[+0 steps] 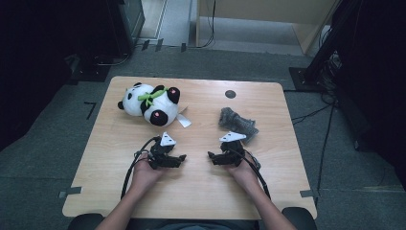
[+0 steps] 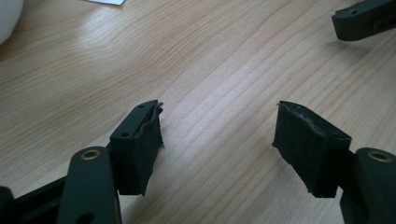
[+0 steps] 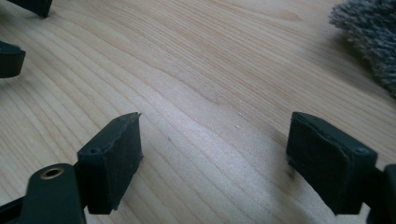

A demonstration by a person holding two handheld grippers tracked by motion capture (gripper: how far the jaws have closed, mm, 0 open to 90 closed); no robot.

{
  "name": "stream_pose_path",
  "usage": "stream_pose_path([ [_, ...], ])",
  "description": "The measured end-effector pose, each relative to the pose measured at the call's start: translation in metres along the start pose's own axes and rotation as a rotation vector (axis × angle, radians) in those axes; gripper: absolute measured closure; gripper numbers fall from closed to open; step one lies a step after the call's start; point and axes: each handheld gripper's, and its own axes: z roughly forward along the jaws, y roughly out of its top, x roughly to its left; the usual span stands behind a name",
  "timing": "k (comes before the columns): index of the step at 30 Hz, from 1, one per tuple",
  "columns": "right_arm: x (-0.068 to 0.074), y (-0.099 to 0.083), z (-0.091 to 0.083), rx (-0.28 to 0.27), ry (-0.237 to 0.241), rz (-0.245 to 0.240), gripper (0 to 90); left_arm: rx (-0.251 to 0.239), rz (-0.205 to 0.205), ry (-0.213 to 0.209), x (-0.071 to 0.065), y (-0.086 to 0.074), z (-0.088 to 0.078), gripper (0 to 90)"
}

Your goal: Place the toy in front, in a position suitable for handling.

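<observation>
The grey cloth [image 1: 238,123] lies crumpled on the table [image 1: 201,191] just beyond the right gripper [image 1: 213,157], untouched; the panda toy [image 1: 149,103] sits beyond the left gripper [image 1: 180,159]. Both jaws are parted and empty, so nothing appears begun, probably.

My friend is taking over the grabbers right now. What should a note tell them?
Left gripper: open, nothing between its pads, low over the bare wood near the middle of the table.
Right gripper: open, also holding nothing, facing the left one across a small gap.
Toy panda: lying on its side at the far left of the table, a white tag beside it, untouched.
Grey fuzzy cloth: crumpled at the far right, just beyond the right gripper, untouched.
Done: nothing picked up yet.
Left: probably reach out and take hold of the panda or the cloth; the cloth is nearer.
</observation>
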Motion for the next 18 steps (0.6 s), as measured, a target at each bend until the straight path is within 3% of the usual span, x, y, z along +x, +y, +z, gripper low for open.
stream_pose_path([
  [6, -0.001, 0.003, -0.004, 0.007, 0.024, -0.006, 22.7, 0.014, 0.038, 0.017, 0.002, 0.0, -0.005, 33.7],
  [12, -0.001, 0.011, -0.01, 0.007, 0.041, -0.009, 22.9, -0.009, 0.007, -0.016, 0.006, 0.001, -0.01, 35.7],
  [18, -0.005, 0.015, -0.016, -0.014, 0.049, 0.0, 24.1, -0.034, -0.02, -0.044, 0.013, 0.001, -0.02, 31.1],
])
